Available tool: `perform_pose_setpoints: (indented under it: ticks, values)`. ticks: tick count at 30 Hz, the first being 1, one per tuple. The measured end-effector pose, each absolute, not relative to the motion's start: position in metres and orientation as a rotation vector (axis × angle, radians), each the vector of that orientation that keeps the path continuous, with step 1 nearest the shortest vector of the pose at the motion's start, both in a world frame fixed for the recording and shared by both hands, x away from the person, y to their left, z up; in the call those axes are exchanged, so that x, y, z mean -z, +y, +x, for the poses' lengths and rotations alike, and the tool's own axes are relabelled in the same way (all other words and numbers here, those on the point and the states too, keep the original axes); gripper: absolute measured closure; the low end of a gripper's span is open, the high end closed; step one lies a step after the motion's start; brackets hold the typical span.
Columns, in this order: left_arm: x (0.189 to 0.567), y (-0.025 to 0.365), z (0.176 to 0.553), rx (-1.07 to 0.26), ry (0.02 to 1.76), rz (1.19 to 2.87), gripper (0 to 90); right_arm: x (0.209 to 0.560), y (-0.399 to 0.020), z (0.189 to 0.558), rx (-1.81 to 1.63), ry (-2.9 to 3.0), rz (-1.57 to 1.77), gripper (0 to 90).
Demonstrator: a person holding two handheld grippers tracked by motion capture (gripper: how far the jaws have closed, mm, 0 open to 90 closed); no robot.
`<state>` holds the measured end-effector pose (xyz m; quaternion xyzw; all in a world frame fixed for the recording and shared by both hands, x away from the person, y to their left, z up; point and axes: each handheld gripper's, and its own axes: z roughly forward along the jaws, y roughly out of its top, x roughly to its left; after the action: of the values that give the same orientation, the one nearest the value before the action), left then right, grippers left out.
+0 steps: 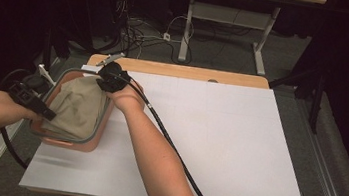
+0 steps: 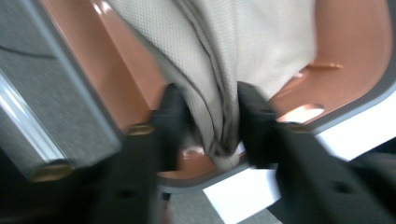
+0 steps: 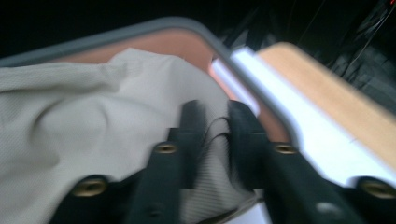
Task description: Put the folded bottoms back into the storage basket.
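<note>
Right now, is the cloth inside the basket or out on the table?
Inside. The beige cloth lies crumpled in the pink basket, within its grey rim, with a bunch of it between the jaws of each gripper.

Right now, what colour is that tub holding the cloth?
Salmon-orange tub with a grey rim, clearest in the left gripper view.

Grey carpet floor (image 1: 227, 59), white-legged desk (image 1: 253, 17), perhaps cables (image 1: 135, 30)

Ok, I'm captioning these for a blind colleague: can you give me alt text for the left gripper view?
A fold of beige cloth hangs bunched between the two black jaws of the left gripper, over the edge of a salmon-pink tub with a grey rim. The white table cover shows beyond the rim, and the picture is slightly blurred.
</note>
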<state>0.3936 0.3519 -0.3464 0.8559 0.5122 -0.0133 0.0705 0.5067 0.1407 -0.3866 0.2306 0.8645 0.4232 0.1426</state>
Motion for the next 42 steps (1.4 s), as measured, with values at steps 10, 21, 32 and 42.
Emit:
perform_pose_setpoints:
  ticks: [10, 21, 32, 42]
  values:
    - [0.330, 0.346, 0.377, -0.047, 1.543, 2.555, 9.4, 0.371, 0.119, 0.495, -1.361, 2.467, 0.682, 11.6]
    - [0.333, 0.334, 0.369, 0.023, 1.579, 2.570, 0.0, 0.365, 0.077, 0.470, -1.370, 2.430, 0.712, 0.0]
    - [0.328, 0.319, 0.365, 0.022, 1.563, 2.592, 0.0, 0.371, 0.047, 0.445, -1.354, 2.400, 0.730, 0.0]
    - [0.323, 0.304, 0.361, 0.008, 1.565, 2.616, 0.0, 0.372, 0.025, 0.430, -1.359, 2.377, 0.740, 0.0]
